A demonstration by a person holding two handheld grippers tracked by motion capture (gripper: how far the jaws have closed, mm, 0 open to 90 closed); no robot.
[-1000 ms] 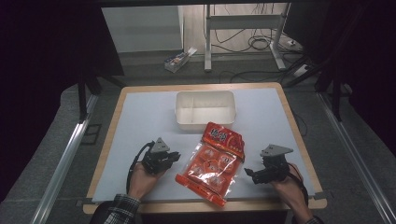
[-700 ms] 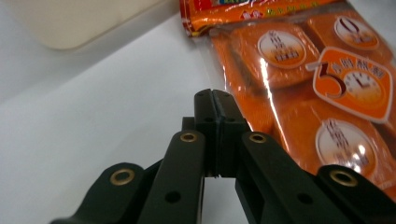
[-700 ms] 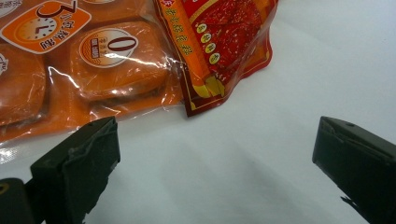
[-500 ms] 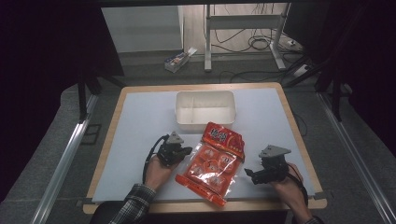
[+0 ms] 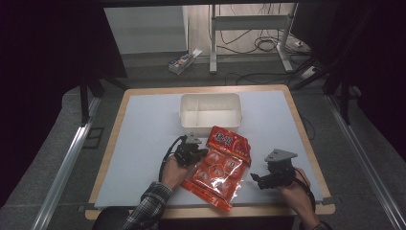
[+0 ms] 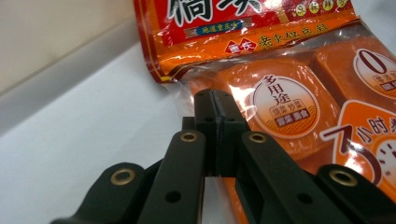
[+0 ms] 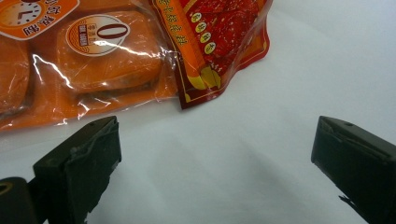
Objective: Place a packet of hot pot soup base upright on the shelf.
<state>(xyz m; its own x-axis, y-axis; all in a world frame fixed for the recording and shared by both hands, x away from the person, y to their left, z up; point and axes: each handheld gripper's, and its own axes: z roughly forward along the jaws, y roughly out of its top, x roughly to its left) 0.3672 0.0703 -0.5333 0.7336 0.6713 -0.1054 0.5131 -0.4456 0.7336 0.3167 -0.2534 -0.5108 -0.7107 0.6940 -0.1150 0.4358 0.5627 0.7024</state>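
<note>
Left claw [image 6: 215,100] closed at snack bag [image 6: 299,88] edge

On the orange-red snack bag [image 6: 289,70] I read a round white label "多用途" on one inner packet [image 6: 285,100], and beside it a big "0" in another white circle. From the right gripper view I see that same "0" label on a packet and a clock sign at the bag's corner.

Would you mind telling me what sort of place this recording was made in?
Probably a lab or workshop set up for recording: a white-topped table with dark screens around it, loose cables on the floor behind, and metal desk legs.
</note>
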